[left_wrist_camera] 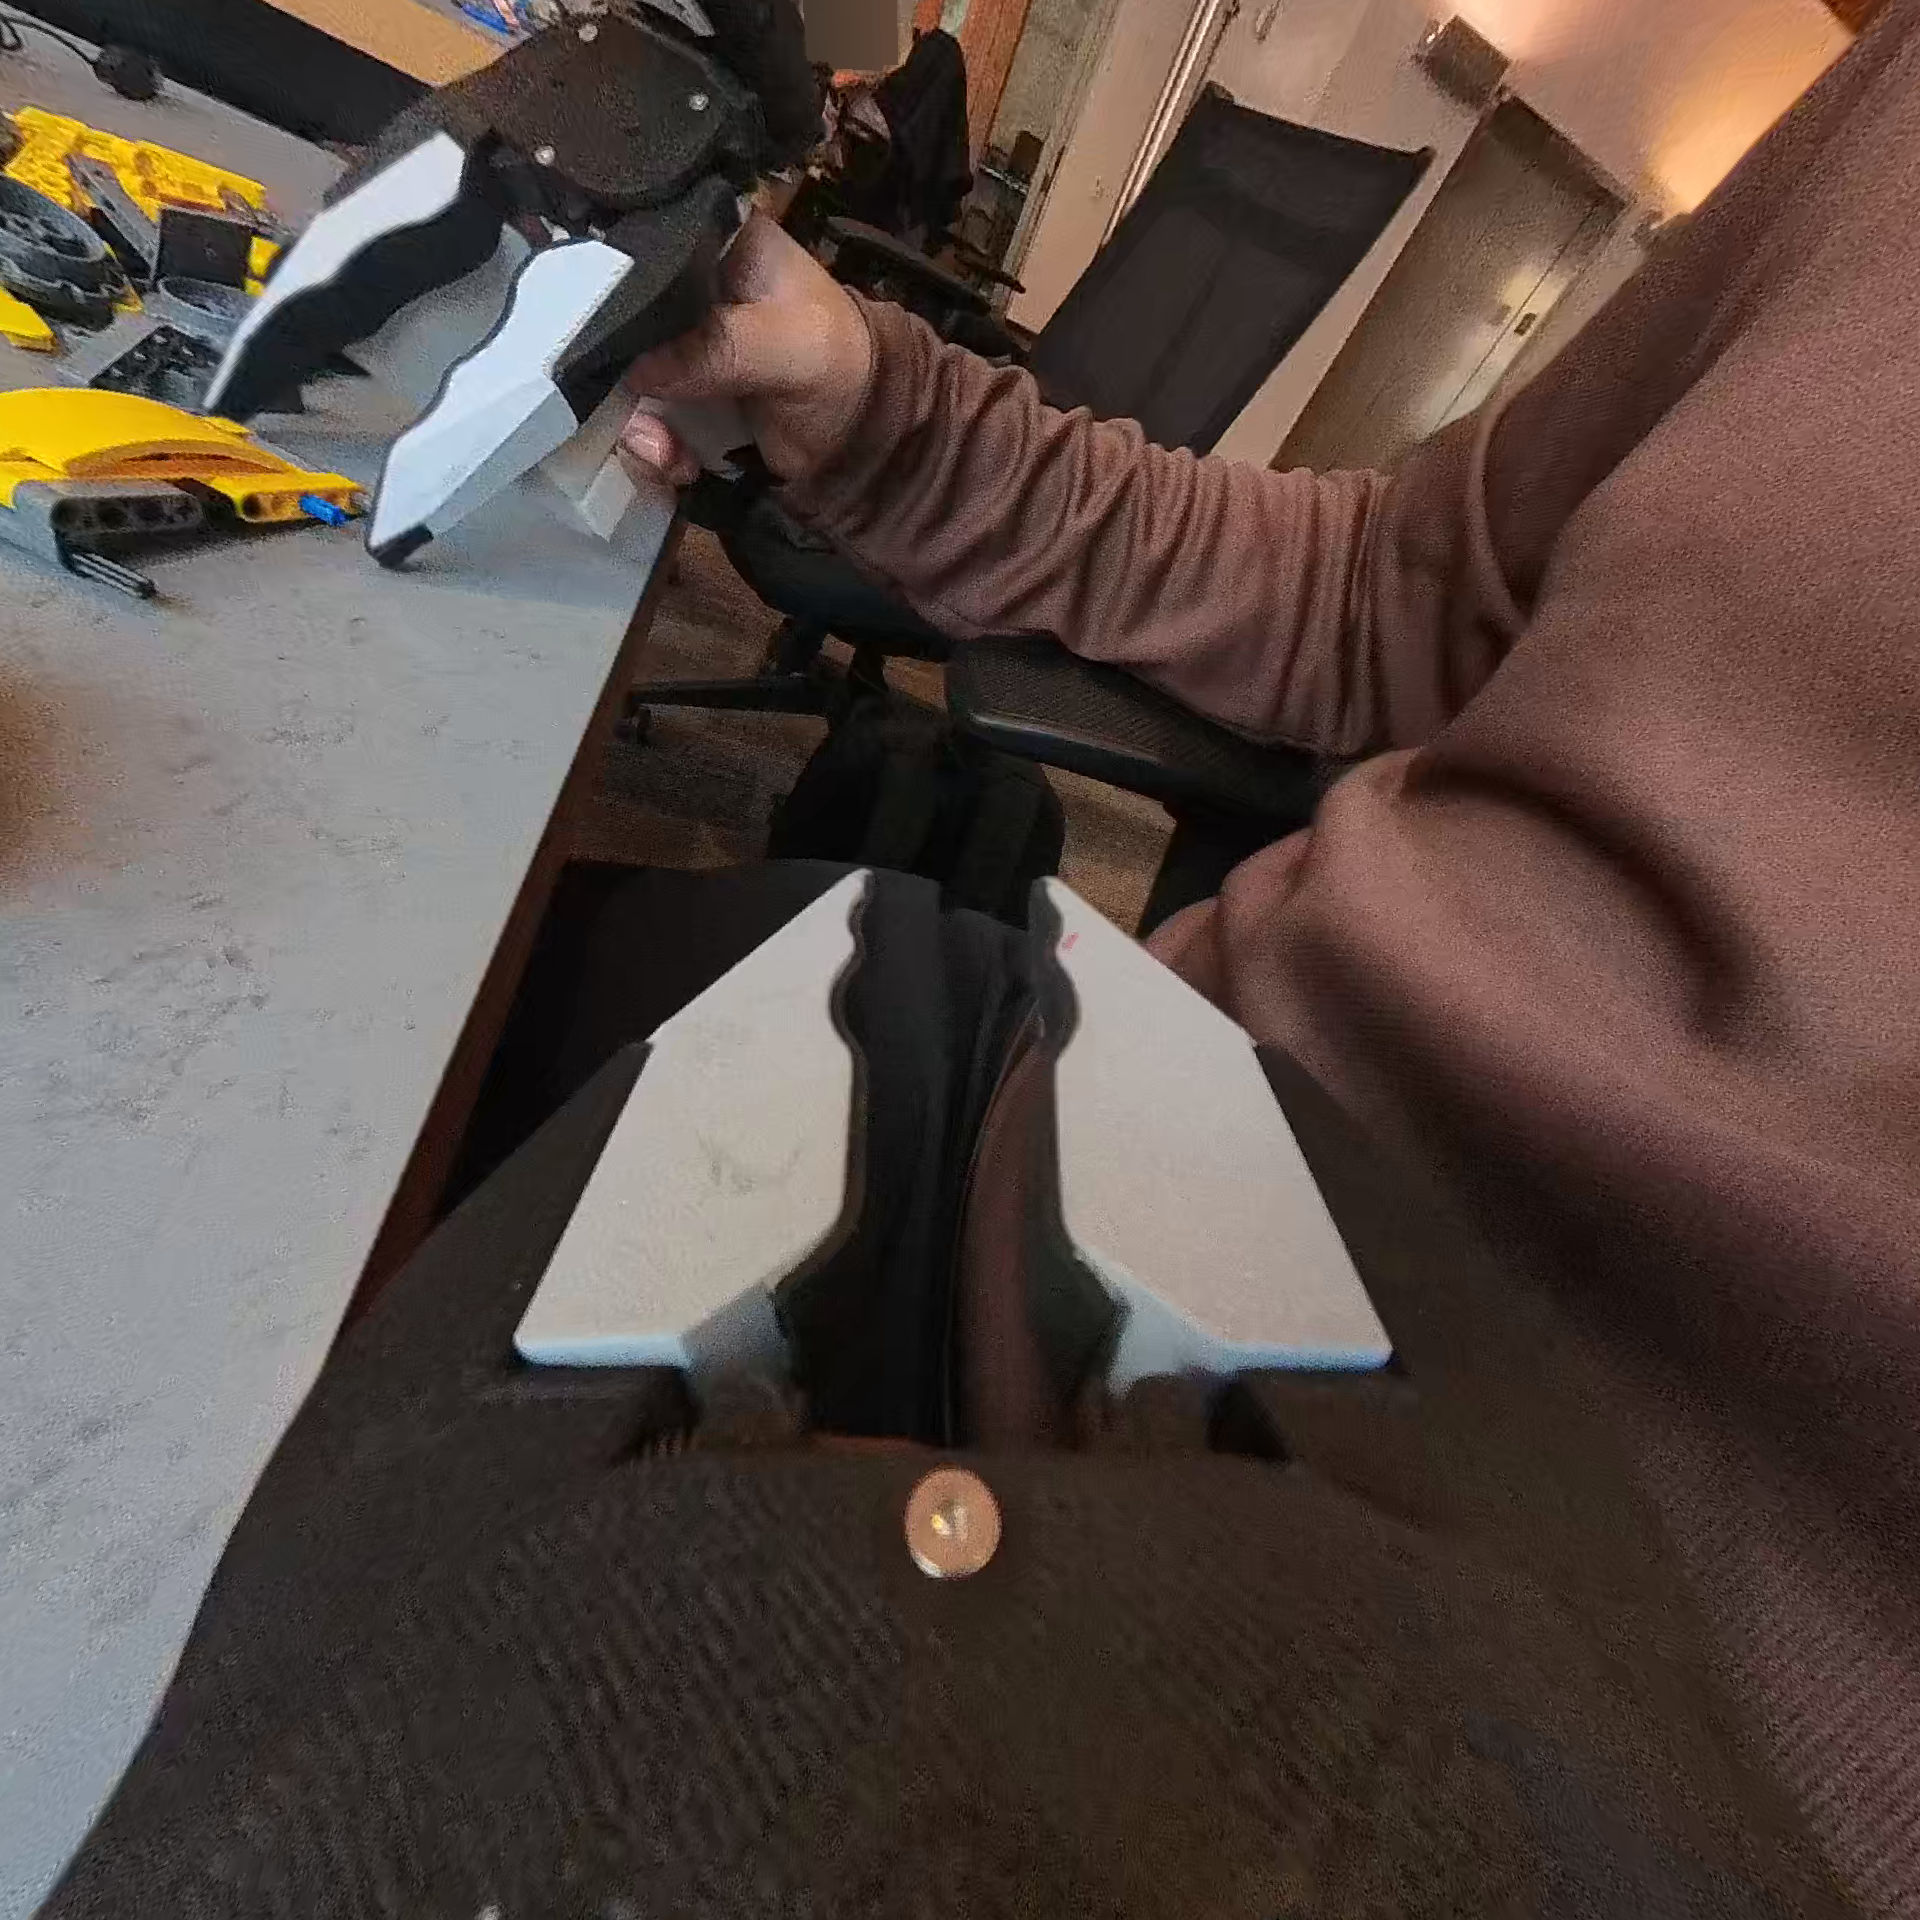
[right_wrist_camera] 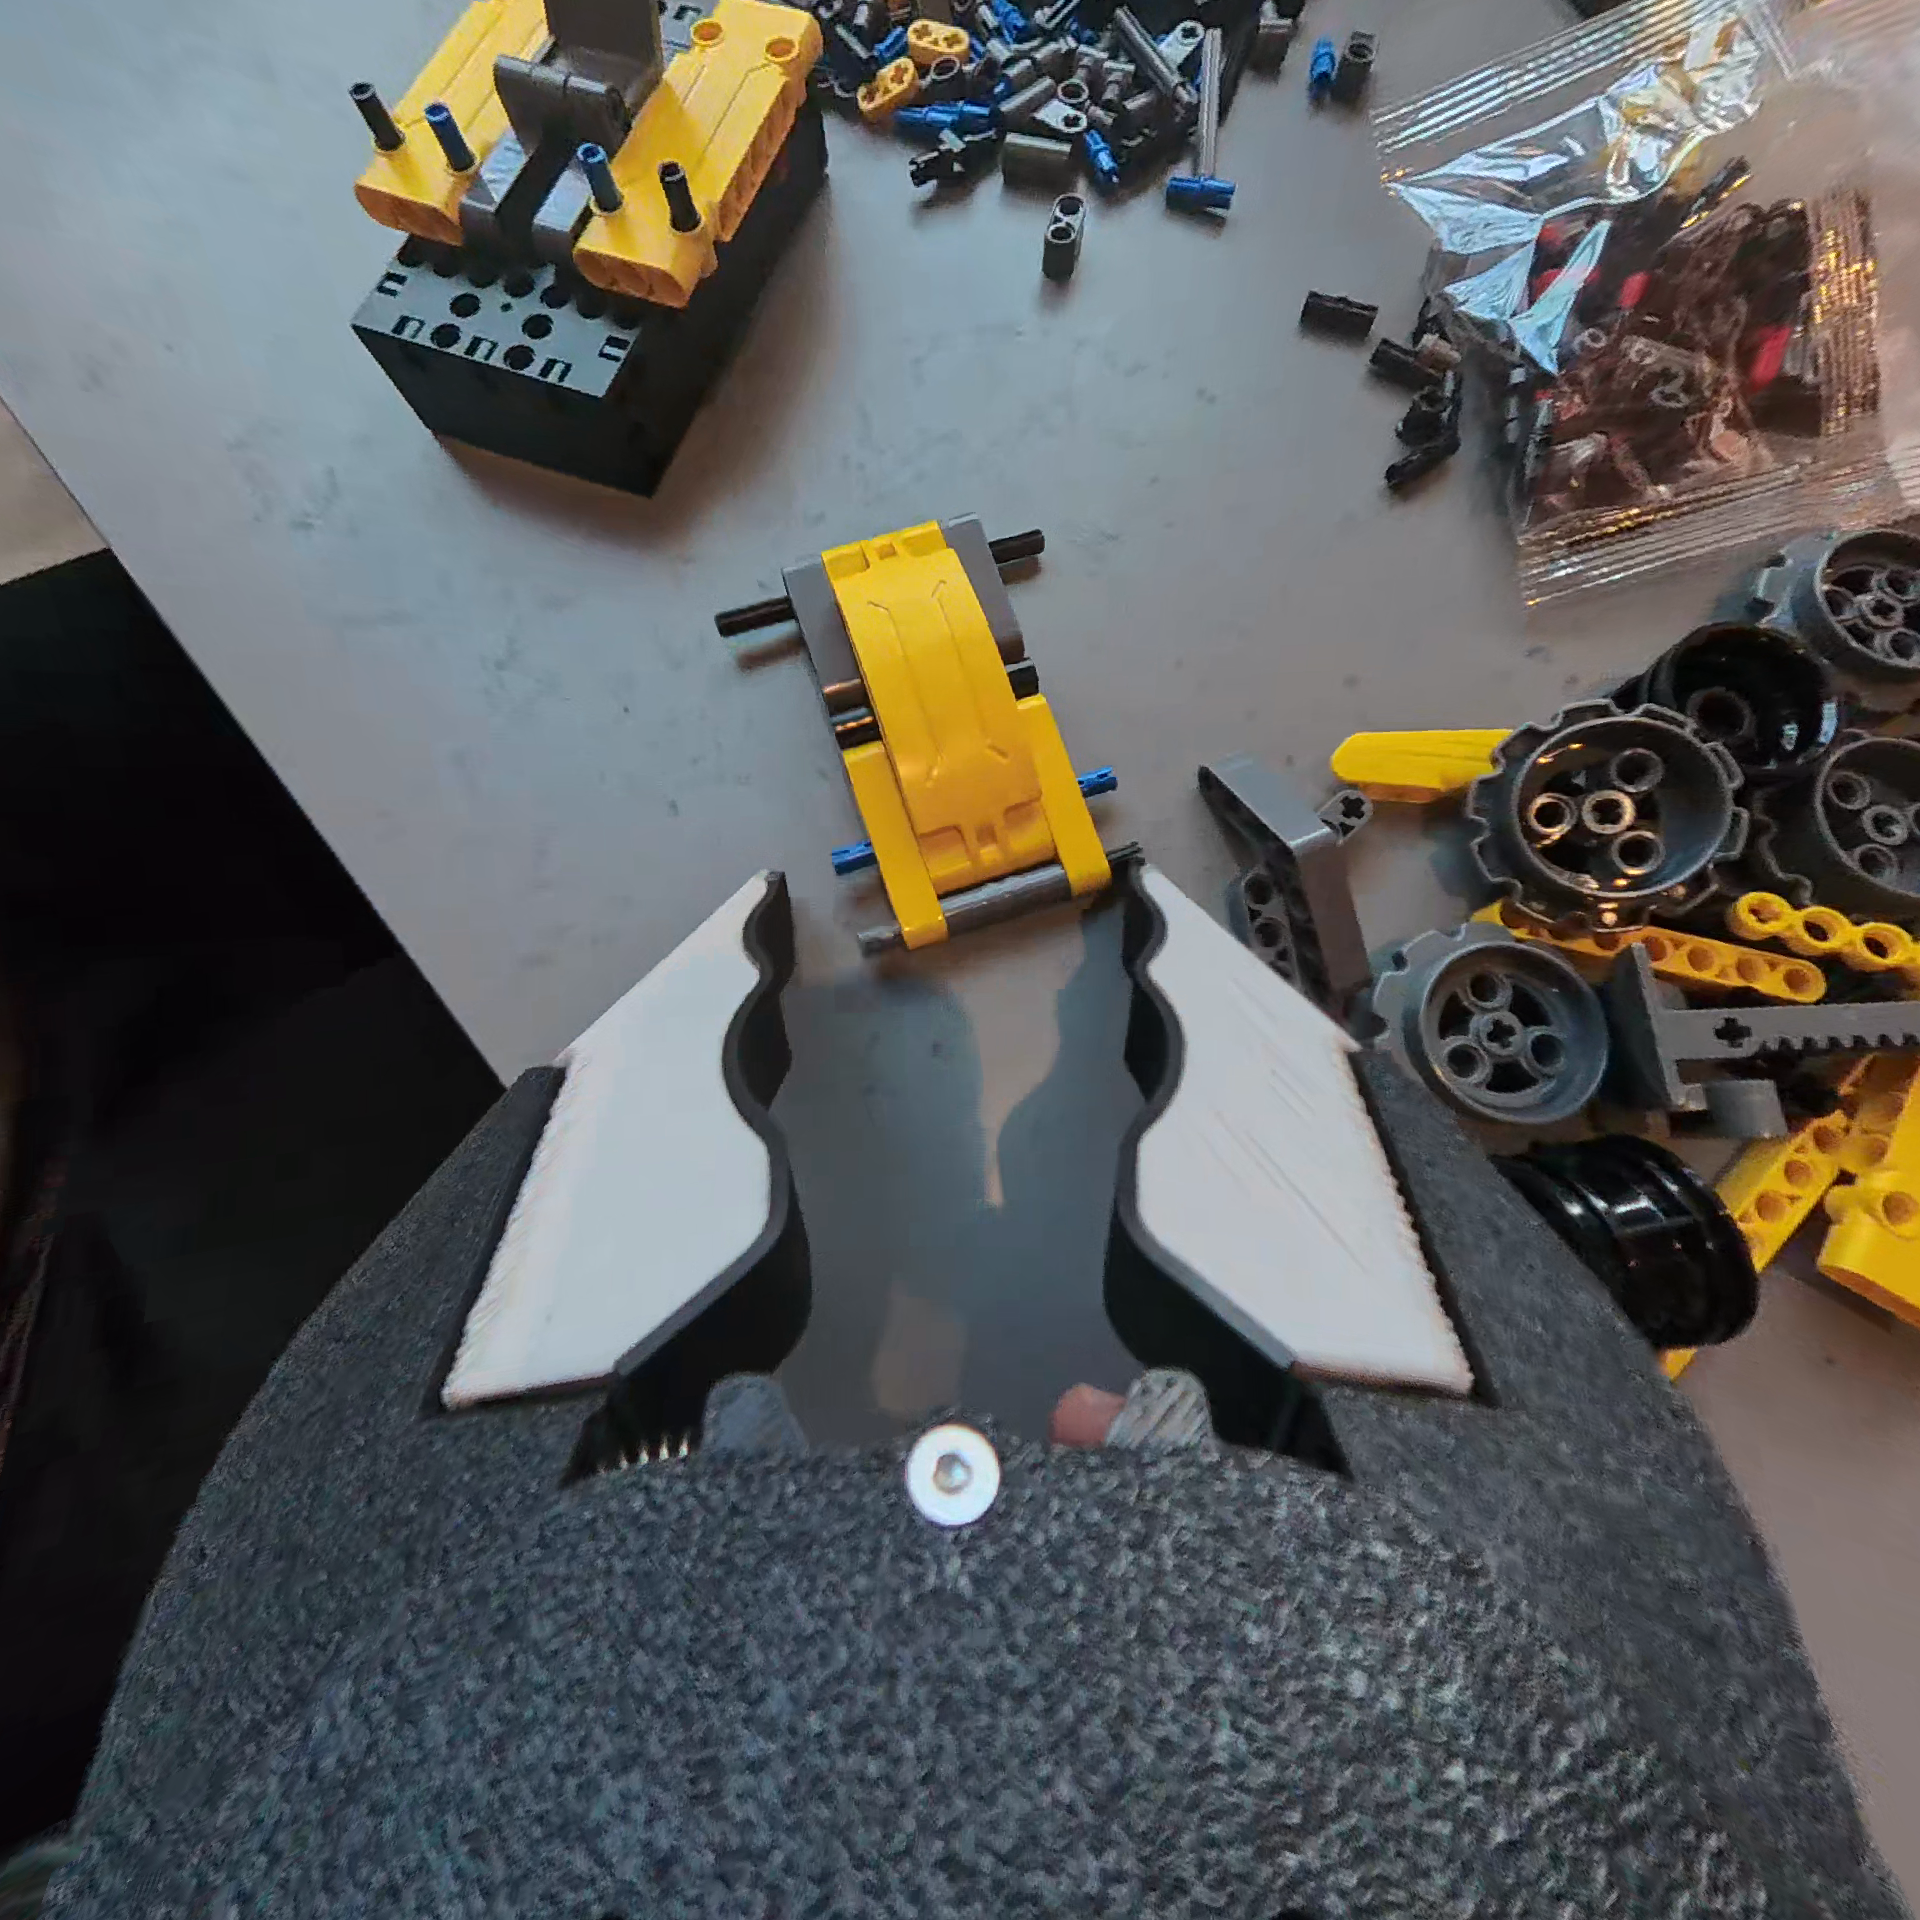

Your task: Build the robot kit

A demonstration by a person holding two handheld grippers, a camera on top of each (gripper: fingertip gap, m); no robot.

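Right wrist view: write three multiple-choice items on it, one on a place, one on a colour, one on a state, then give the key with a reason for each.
1. Where does the yellow curved assembly lie?
A. on the table, just ahead of the right gripper
B. inside the plastic bag
C. on top of the black block

2. What colour are the panels mounted on the black perforated block?
A. red
B. yellow
C. green

3. How do the right gripper's jaws stand?
A. shut on a wheel
B. shut on a pin
C. open, with nothing between them

Key: A, it lies on the grey table just past the jaw tips; B, the yellow panels sit on the block; C, only bare table and shadow show between the jaws.
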